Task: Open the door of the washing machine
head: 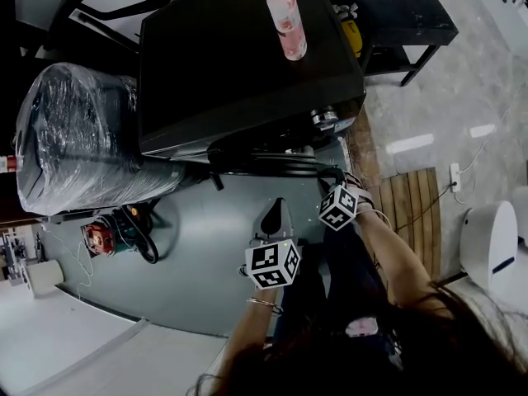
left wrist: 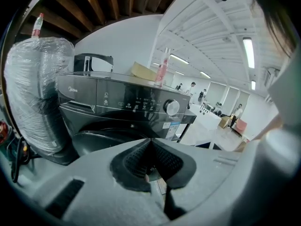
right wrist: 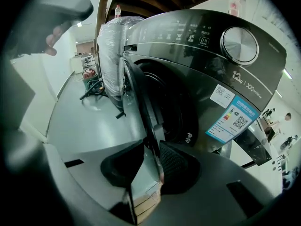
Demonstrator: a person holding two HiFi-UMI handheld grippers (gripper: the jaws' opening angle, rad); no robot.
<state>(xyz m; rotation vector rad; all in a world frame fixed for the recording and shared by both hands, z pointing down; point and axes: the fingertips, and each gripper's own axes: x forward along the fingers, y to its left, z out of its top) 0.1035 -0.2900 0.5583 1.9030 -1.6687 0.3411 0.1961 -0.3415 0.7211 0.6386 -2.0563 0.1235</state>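
While the left gripper (left wrist: 150, 144) hangs in the lower middle of the head view with its jaws pinched together on nothing, the right gripper (right wrist: 151, 147) has its jaws spread pretty wide but clamped on the edge of the door (right wrist: 141, 95). Door's standing ajar on the dark washing machine (head: 247, 64), upper centre, with a pink bottle (head: 286, 16) on top.
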